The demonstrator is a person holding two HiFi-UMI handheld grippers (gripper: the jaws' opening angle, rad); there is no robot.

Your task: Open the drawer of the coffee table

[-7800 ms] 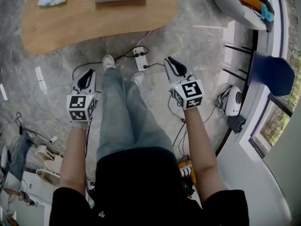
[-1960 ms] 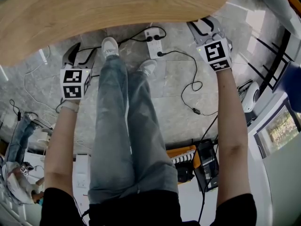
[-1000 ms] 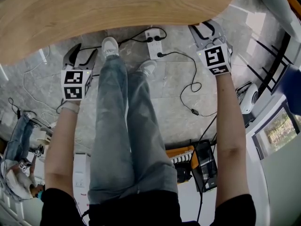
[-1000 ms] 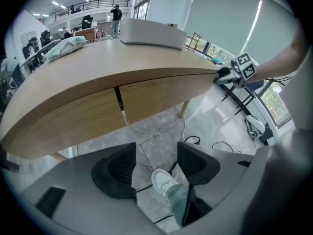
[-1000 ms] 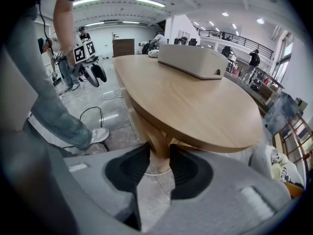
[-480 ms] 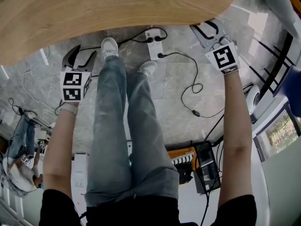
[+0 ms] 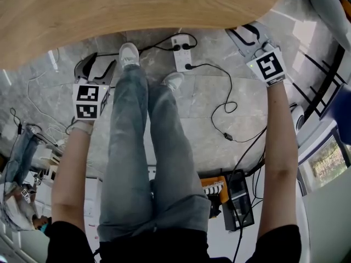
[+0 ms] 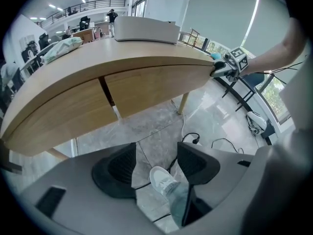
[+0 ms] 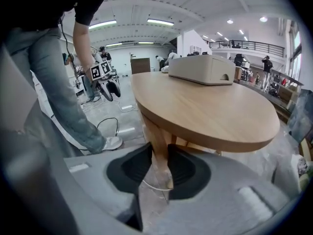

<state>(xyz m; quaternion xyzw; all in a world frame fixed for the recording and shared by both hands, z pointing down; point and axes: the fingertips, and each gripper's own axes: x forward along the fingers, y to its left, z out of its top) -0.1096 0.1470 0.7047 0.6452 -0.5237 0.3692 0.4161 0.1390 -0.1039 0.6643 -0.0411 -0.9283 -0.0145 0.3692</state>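
Observation:
The wooden coffee table (image 7: 137,10) fills the top of the head view. Its two drawer fronts (image 8: 151,84) sit side by side under the curved edge in the left gripper view. My left gripper (image 7: 98,64) hangs open over the floor short of the table; only a shoe shows between its fingers (image 8: 117,170). My right gripper (image 7: 248,33) is at the table's right end, just under the rim. Its jaws have just been closing and keep a narrow gap (image 9: 157,166); nothing is gripped, and a table leg (image 9: 156,126) shows beyond them.
A grey tray (image 8: 146,31) and a wipes pack (image 8: 61,47) lie on the tabletop. A white power strip (image 7: 182,52) and loose cables (image 7: 225,106) lie on the floor by the person's feet (image 7: 129,53). Boxes and clutter (image 7: 241,193) stand behind.
The person has stepped up to the table. Over the last second my right gripper has shifted right along the table's end and tilted. The left gripper has barely moved.

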